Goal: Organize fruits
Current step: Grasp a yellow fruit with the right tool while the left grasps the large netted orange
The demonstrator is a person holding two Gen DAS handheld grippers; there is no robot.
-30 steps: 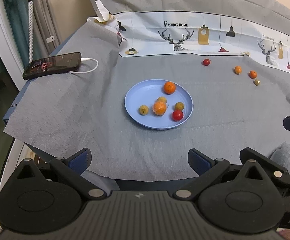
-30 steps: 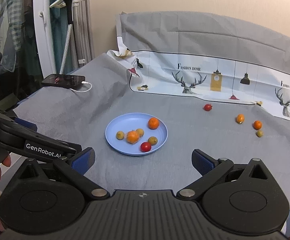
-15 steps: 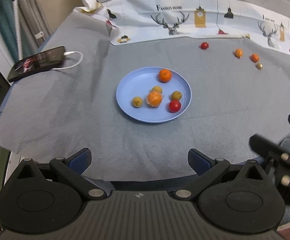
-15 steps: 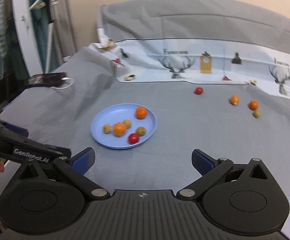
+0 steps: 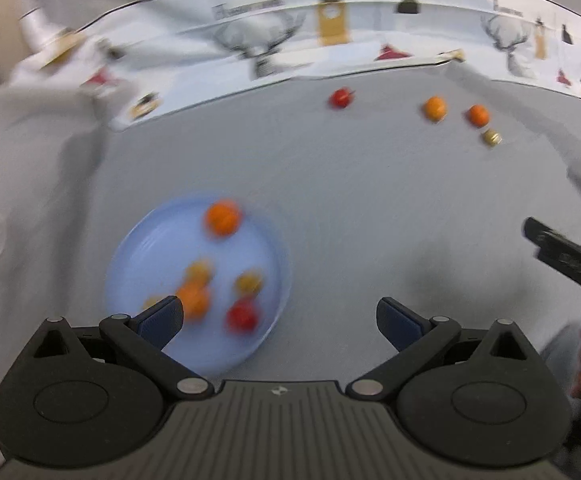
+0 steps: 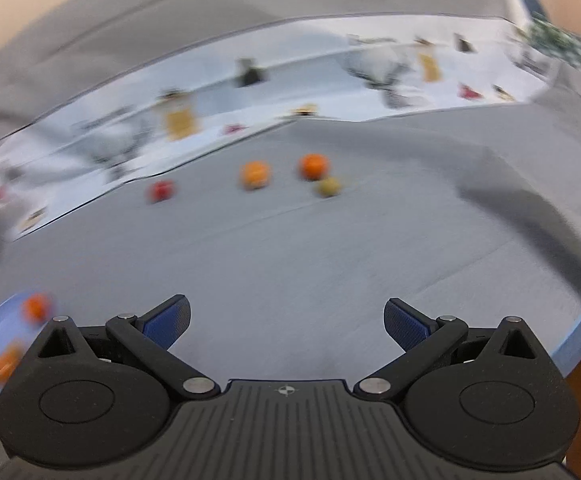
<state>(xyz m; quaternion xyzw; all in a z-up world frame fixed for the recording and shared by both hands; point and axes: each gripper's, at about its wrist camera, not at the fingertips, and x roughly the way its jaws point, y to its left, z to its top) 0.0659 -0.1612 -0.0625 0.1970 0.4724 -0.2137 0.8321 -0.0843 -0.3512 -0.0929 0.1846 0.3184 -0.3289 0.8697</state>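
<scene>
Left wrist view. My left tongs (image 5: 278, 314) stand wide apart with nothing between the blue pads, held low over the near edge of the grey cloth (image 5: 350, 208). The blue plate (image 5: 146, 248) lies just ahead and to the left, carrying six fruits, among them an orange one (image 5: 223, 218) at its far side and a red one (image 5: 242, 317) at the near side. Four loose fruits lie well apart from the plate near the printed backdrop: a red fruit (image 5: 341, 97), two orange fruits (image 5: 434, 108) (image 5: 478, 115) and a small yellowish fruit (image 5: 491, 137). The picture is smeared, so fine detail is uncertain. To do this step well, I judge that one fruit should be chosen and approached squarely, pads either side of it.

Right wrist view. My right tongs (image 6: 286, 320) are likewise fully spread and empty, level above the cloth and pointed toward the loose group, which lies near the middle of the view. The yellowish fruit lies just beside the right-hand orange one, perhaps touching; closing on either risks nudging its neighbour, so I would take the separate left orange or the red fruit first. The plate shows only at the far left edge.
</scene>
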